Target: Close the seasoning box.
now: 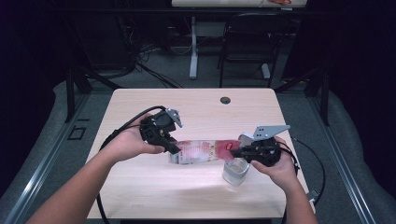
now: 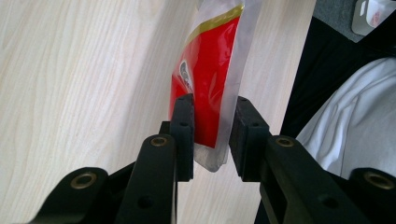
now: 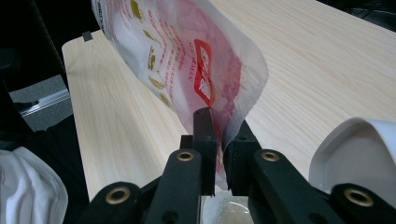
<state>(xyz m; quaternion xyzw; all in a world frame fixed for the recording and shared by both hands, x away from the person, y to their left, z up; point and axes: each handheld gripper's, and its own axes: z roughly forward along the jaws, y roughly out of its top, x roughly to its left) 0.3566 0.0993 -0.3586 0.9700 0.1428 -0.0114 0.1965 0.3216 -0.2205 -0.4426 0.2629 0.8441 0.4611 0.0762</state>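
Both tools share one load: a red and white pouch stretched between them above the worktop. I judge the step in hand to be tipping the pouch's contents into the clear cup that stands under the right end, near the worktop's near right corner. To do it well, I would keep the right end low and centred over the cup's mouth, raise the left end slowly so the contents slide instead of rushing, and avoid pulling the two ends apart, which could flatten the opening or tear the film.

My left tool has its jaws only partly closed. In the left gripper view the pouch's sealed end sits between them, lying against one pad, with a sliver of gap at the other, so I cannot tell how firm that hold is. My right tool has its jaws nearly together, pinching the pouch's edge just above the cup, with whitish grains visible below the jaws in the right gripper view.
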